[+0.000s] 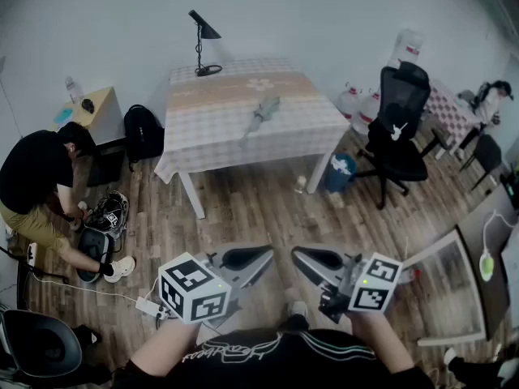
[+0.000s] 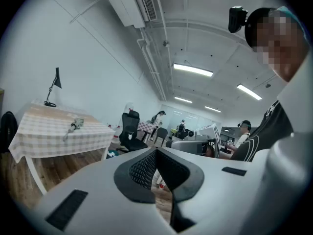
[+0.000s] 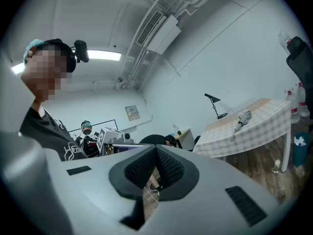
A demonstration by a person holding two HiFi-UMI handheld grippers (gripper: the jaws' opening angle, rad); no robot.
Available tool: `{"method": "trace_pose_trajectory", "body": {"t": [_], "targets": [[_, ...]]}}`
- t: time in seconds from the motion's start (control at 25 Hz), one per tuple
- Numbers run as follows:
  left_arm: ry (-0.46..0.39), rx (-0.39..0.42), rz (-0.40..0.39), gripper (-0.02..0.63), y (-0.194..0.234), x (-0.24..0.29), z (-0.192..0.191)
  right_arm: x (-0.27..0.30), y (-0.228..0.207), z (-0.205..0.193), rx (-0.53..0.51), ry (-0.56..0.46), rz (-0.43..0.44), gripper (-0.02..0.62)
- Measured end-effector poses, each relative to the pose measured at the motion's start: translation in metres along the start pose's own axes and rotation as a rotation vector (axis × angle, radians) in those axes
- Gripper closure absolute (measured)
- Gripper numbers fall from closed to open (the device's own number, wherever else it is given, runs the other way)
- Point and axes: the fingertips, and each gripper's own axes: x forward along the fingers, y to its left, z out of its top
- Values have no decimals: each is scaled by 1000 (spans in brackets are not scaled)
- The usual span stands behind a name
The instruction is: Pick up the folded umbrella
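The folded grey umbrella (image 1: 261, 113) lies on the table with the checked cloth (image 1: 211, 128), across the room from me. It also shows small in the left gripper view, umbrella (image 2: 73, 126), and in the right gripper view, umbrella (image 3: 241, 118). My left gripper (image 1: 266, 253) and right gripper (image 1: 297, 254) are held close to my body over the wooden floor, tips turned toward each other, far from the table. In each gripper view the jaws meet with nothing between them: left gripper (image 2: 156, 152), right gripper (image 3: 156, 150).
A black desk lamp (image 1: 203, 43) stands at the table's back edge. A person (image 1: 40, 177) crouches at left by bags and a black backpack (image 1: 143, 132). A black office chair (image 1: 401, 132) and a blue bin (image 1: 340, 171) stand right of the table. A power strip (image 1: 150, 305) lies near my feet.
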Motion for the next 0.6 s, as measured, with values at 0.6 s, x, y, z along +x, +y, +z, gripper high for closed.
{"method": "trace_pose_trajectory", "body": {"t": [0.6], "targets": [[-7, -18, -11, 609, 10, -24, -5, 19, 14, -7, 4, -13, -12, 584]]}}
